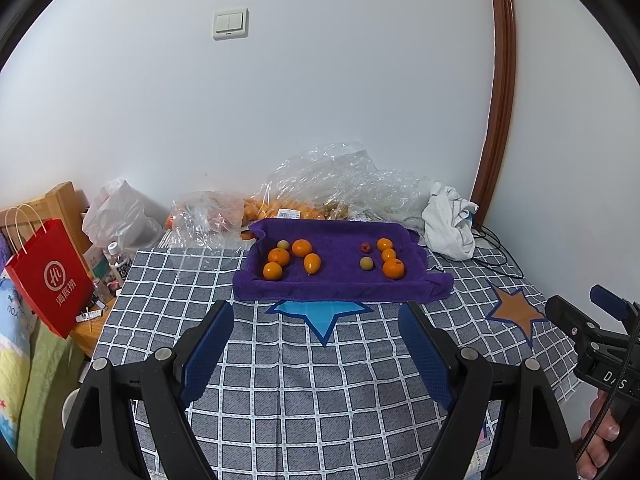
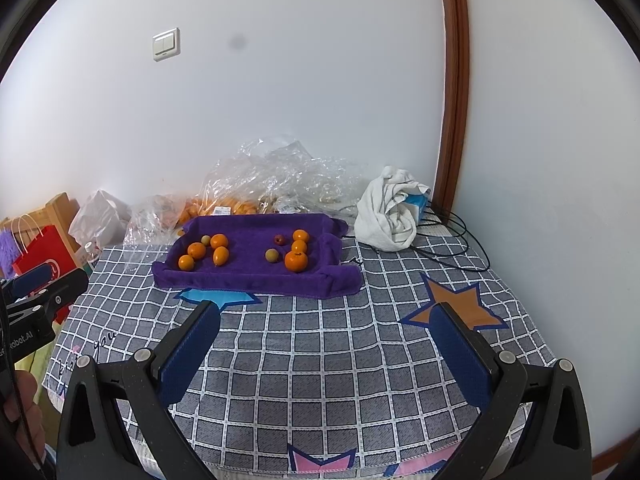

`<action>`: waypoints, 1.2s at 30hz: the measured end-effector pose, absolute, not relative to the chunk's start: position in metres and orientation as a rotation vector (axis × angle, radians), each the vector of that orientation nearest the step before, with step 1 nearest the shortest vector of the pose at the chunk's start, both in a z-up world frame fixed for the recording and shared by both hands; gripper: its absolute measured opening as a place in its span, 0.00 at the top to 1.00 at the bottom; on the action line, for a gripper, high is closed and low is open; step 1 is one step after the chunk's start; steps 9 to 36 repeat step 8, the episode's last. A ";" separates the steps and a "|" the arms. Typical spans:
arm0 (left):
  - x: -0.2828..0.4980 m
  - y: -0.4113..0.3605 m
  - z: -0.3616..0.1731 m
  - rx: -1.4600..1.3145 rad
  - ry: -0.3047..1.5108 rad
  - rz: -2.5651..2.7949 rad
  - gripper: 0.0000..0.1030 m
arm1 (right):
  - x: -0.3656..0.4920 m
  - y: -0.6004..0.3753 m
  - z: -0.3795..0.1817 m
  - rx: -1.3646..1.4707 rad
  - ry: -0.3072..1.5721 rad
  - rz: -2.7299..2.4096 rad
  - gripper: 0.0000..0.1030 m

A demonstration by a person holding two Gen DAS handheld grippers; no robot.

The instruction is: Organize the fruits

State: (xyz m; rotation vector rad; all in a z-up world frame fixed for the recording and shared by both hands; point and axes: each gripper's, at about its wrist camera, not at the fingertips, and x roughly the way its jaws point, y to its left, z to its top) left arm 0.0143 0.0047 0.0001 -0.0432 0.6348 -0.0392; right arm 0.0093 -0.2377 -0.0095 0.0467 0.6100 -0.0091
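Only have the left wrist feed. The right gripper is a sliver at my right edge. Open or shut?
Observer: Open. The right gripper has its jaws wide apart with nothing between them, only the checked cloth below.
Operator: Is it at the fruit?
Observer: No. Its fingertips stop short of the purple towel that holds the fruit, and the right-hand fingertip overlaps the orange star printed on the cloth.
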 end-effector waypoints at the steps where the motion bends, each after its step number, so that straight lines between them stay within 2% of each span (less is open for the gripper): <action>1: 0.014 0.005 0.000 -0.043 0.635 -0.039 0.19 | 0.009 -0.238 -0.010 0.047 0.609 -0.008 0.00; 36: 0.014 0.005 -0.001 -0.048 0.635 -0.036 0.19 | 0.009 -0.238 -0.010 0.045 0.610 -0.007 0.00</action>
